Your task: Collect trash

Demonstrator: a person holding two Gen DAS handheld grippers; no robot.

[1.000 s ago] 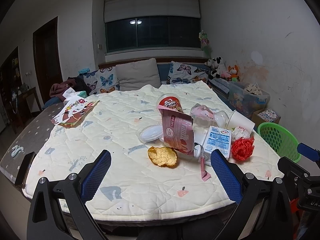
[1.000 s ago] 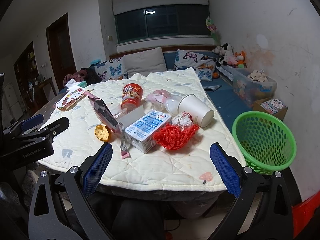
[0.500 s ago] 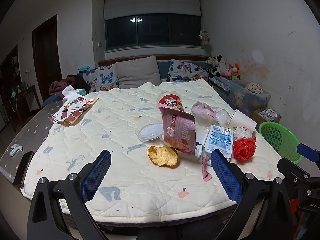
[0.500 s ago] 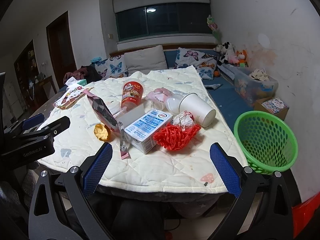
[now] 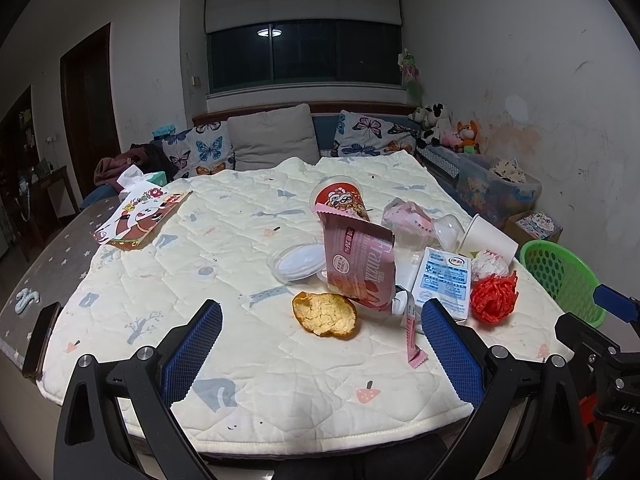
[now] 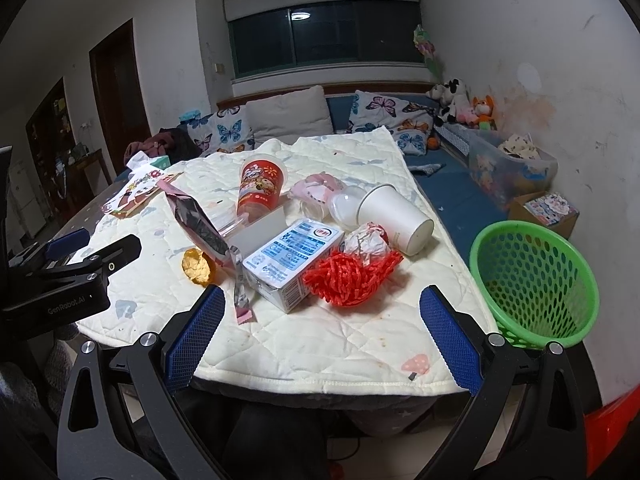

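Observation:
Trash lies on the quilted table cover [image 5: 224, 264]: an orange peel [image 5: 324, 313], a pink snack bag [image 5: 360, 260], a red printed cup [image 5: 340, 200], a milk carton [image 6: 294, 258], a red foam net [image 6: 352, 276], a crumpled wrapper [image 6: 366, 242], a tipped white paper cup [image 6: 394, 218] and a thin pink sachet [image 5: 412, 340]. A green mesh basket [image 6: 534, 280] stands off the table's right edge. My left gripper [image 5: 320, 340] hovers open over the near edge, short of the peel. My right gripper [image 6: 320, 328] is open too, just before the carton and net.
A clear plastic lid [image 5: 296, 262] and a clear dome lid [image 6: 344, 208] lie among the trash. A printed paper bag [image 5: 140, 216] lies at the far left, a dark phone [image 5: 40, 340] at the left edge. Sofa cushions [image 5: 272, 140] and a storage bin [image 6: 512, 164] are behind.
Both views have shifted only slightly, the table sitting a touch lower in the frames. Nothing on the table has moved and both grippers stay open.

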